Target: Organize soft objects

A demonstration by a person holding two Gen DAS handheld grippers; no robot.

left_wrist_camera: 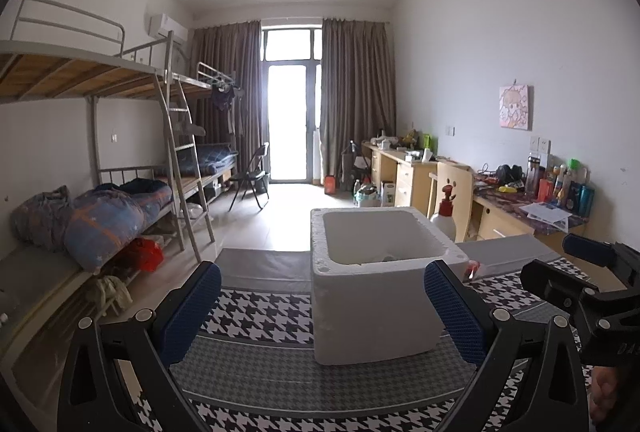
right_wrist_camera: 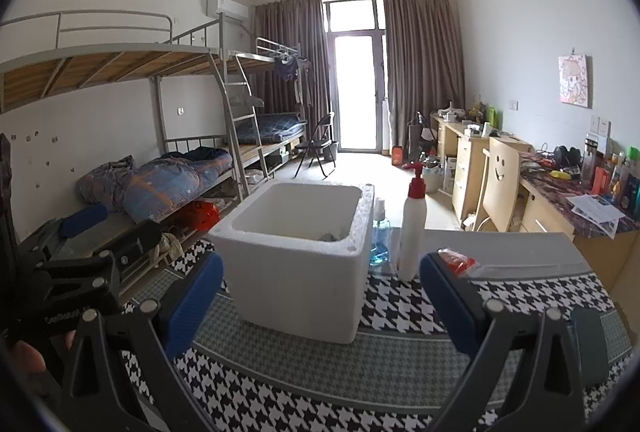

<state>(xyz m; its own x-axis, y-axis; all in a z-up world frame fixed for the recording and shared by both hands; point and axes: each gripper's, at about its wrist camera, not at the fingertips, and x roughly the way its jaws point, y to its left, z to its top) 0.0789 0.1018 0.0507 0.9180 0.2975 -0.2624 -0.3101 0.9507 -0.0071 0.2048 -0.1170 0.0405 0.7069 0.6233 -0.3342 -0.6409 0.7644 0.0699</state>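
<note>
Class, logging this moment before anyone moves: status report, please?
Left gripper and right gripper: jaws open, empty. White foam box upright on houndstooth cloth. Pump bottle right of box.

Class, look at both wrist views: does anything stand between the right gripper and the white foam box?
Nothing visible does. The right gripper, jaws open, faces the white foam box across bare houndstooth cloth; the white pump bottle with red top stands beside the box, to its right.

I can read only embossed letters "DA" on the right gripper (left_wrist_camera: 592,272) body, cut off at the frame edge. Embossed lettering on the left gripper (right_wrist_camera: 76,232) body is too blurred to read.
</note>
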